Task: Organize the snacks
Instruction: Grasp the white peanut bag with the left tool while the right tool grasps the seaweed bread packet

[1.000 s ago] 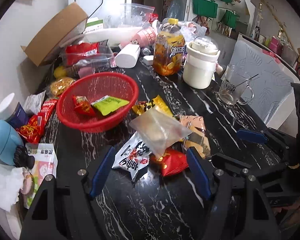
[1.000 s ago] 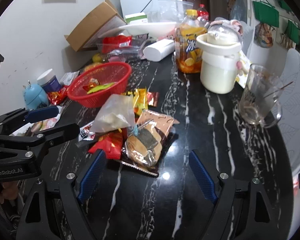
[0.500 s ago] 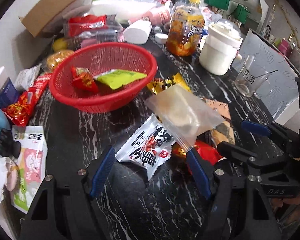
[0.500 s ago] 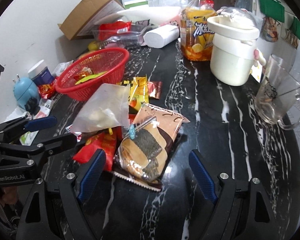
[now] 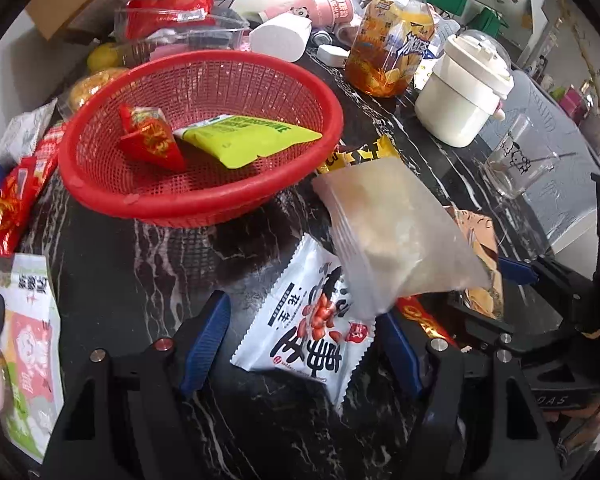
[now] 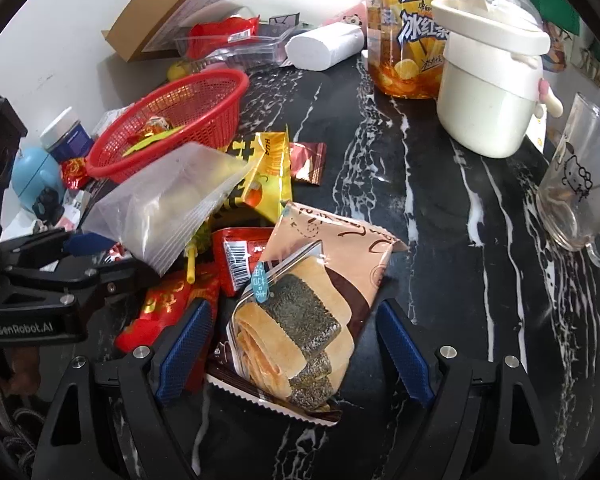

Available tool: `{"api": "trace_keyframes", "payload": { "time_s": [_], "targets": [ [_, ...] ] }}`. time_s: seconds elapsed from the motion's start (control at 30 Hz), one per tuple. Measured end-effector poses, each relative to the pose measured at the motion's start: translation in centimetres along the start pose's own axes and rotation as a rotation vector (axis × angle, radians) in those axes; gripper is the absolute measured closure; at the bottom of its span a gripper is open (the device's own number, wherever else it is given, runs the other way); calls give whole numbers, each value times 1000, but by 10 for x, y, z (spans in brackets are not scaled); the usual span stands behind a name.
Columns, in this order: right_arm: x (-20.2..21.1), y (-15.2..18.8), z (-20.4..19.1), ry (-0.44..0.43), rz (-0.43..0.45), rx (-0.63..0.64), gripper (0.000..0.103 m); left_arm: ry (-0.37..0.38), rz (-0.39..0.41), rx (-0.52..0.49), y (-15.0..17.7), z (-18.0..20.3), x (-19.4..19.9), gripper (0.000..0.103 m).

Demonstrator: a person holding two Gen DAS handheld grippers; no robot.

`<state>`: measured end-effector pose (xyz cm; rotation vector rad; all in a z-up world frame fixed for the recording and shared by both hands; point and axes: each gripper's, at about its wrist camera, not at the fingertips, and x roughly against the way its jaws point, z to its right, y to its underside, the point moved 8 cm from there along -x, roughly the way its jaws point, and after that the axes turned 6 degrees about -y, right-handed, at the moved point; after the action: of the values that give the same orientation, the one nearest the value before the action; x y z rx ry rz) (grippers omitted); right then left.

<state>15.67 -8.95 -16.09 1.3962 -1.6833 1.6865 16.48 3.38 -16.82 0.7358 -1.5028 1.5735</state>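
A red basket [image 5: 204,204] [image 6: 172,120] on the black marble table holds a red packet [image 5: 150,142] and a yellow-green packet [image 5: 240,140]. In front of it lies a pile of snacks. My left gripper [image 5: 304,344] is open, low over the table, and a white peanut packet [image 5: 304,320] lies between its fingers, untouched by the pads. A frosted clear bag [image 5: 388,232] [image 6: 168,204] leans over that packet. My right gripper [image 6: 294,350] is open around a brown seaweed-cracker packet [image 6: 300,312]. Beside it are a yellow packet [image 6: 268,172] and red packets [image 6: 236,256].
An iced-tea bottle [image 6: 404,40], a cream lidded pot [image 6: 488,92] and a glass mug [image 6: 576,200] stand at the back right. A cardboard box [image 6: 172,16], a paper roll [image 6: 324,46] and a clear tray crowd the far edge. More packets [image 5: 4,200] lie left of the basket.
Both grippers have come down and forward onto the snack pile. The peanut packet now lies between the left fingers and the seaweed-cracker packet between the right ones. Jaw widths are unchanged.
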Motion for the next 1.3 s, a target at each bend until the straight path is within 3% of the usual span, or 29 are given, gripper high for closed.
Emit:
{"api": "trace_keyframes", "payload": {
  "time_s": [0.1, 0.17, 0.23, 0.4, 0.97, 1.3],
  "targets": [
    [0, 2, 0, 7, 0, 13, 19, -21, 16, -37, 0, 4, -2, 30],
    [1, 4, 0, 10, 4, 22, 26, -26, 25, -57, 0, 7, -2, 30],
    [4, 5, -1, 0, 8, 27, 34, -38, 35, -65, -1, 8, -2, 50],
    [10, 11, -2, -17, 13, 39, 42, -58, 15, -96, 3, 16, 3, 63],
    [47, 66, 2, -21, 4, 48, 43, -12, -38, -138, 64, 52, 38, 63],
    [58, 77, 14, -5, 14, 15, 39, -75, 5, -161, 73, 58, 40, 61]
  ]
}}
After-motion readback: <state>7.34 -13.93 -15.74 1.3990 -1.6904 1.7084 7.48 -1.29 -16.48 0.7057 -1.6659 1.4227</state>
